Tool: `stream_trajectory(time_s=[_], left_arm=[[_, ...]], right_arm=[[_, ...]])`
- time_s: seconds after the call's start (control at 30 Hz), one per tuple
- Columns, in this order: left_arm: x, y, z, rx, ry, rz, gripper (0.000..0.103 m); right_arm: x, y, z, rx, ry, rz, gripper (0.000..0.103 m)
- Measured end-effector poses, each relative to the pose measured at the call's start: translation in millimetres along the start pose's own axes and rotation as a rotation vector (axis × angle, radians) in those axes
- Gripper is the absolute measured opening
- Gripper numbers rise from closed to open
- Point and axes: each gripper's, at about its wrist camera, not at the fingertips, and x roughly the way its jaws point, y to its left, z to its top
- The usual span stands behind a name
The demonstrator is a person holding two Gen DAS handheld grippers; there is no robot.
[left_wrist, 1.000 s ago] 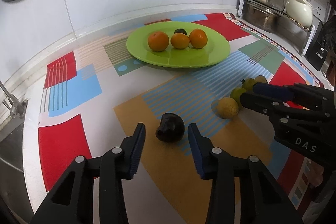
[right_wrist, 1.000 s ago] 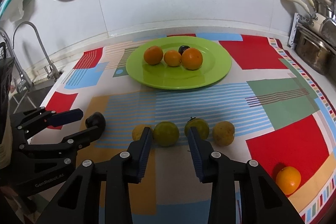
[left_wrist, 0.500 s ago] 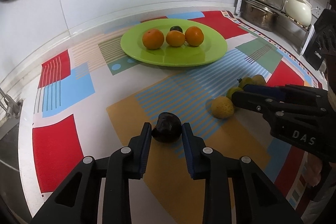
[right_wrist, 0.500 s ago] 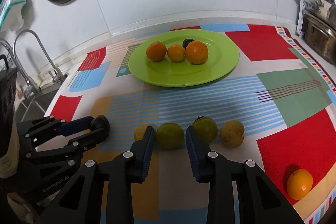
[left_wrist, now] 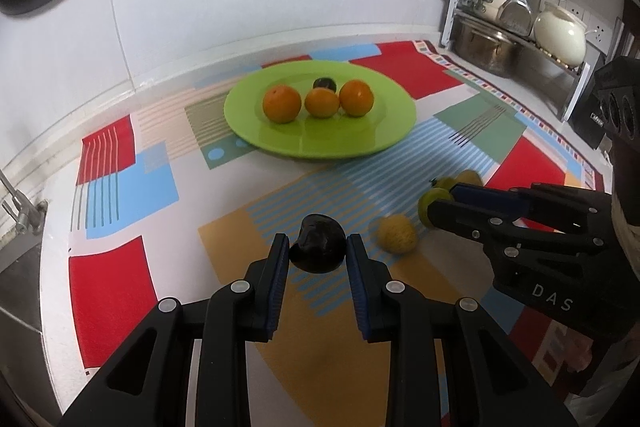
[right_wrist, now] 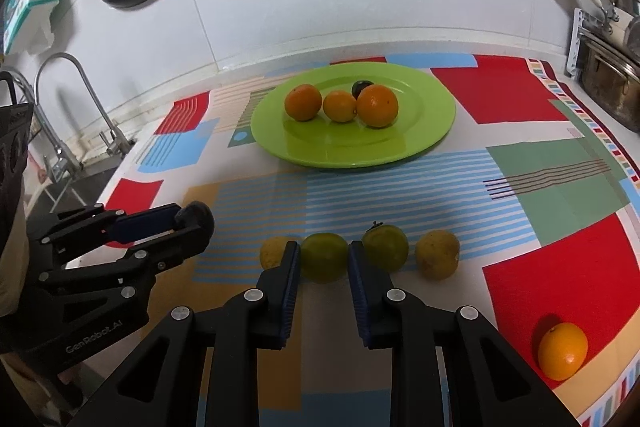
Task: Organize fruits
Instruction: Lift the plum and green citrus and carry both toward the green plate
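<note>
Fruits lie on a patterned mat [right_wrist: 552, 187] ahead of both grippers, some on a green plate [right_wrist: 432, 131] farther out, the rest loose in a row closer in. A second ago the left gripper [left_wrist: 318, 251] stood wide around a dark plum [left_wrist: 318, 247]; since then its jaws have closed in, and now both blue pads press the plum's sides, so the gripper is clamped on it just above the mat. The right gripper [right_wrist: 323, 259] has likewise narrowed from a loose straddle to a grip: its pads squeeze a green citrus [right_wrist: 323, 257] at the fingertips, and its jaws have just been closing on it.

Immediately left of the right gripper's left finger sits a yellow fruit [right_wrist: 271, 251], partly hidden. Just right of its right finger are a second green fruit [right_wrist: 386, 246] and a yellow-brown one [right_wrist: 437, 254], side by side. Well off to the right and nearer lies a lone orange [right_wrist: 562, 350]. On the plate, far ahead of both grippers, three oranges [right_wrist: 342, 105] stand in a row with another dark plum [right_wrist: 361, 87] behind them.
</note>
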Motion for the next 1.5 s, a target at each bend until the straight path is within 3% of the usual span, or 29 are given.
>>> stream_trajectory(time_s=[0.47,0.97,1.5], left_arm=[[-30.1,-10.5,15.1,-0.006,-0.052,-0.016,0.029],[-49.8,-37.8,41.0,-0.074,-0.13,0.082,0.029],[-49.9,-54.2,84.3,-0.087,-0.195,0.102,0.029]], right_arm=[[-37.5,6.4,19.5,-0.024,-0.085,0.001,0.025],[-60.6,-11.9,43.3,-0.113,-0.125,0.084,0.025],[-70.4,-38.8,80.9,-0.147,-0.152,0.138,0.026]])
